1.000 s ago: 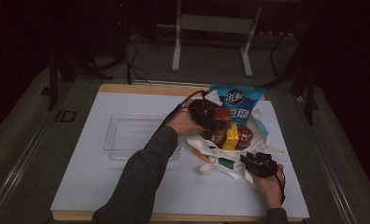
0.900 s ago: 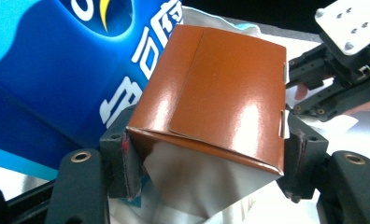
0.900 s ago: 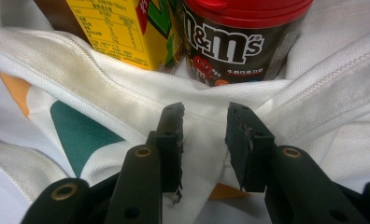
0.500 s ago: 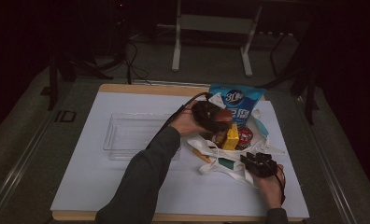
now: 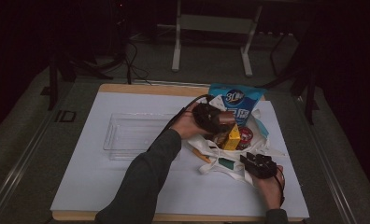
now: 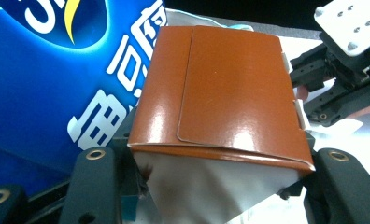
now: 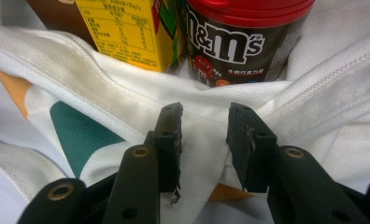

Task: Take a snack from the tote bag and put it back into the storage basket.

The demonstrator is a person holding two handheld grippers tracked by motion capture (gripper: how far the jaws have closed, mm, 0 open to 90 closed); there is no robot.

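The left tongs (image 5: 219, 122) clamp a glossy brown carton (image 6: 220, 88) over the white cloth bag (image 5: 230, 161) at the surface's right half, their jaws having just been closing on its sides, with the blue pouch (image 6: 57, 70) tight behind it. The right tongs (image 7: 204, 140) stand partly open astride a fold of the bag's rim, whose cloth lies between the pads; whether they pinch it I cannot tell. A clear tray (image 5: 127, 135) lies left, with bare white surface (image 5: 80, 186) around it.
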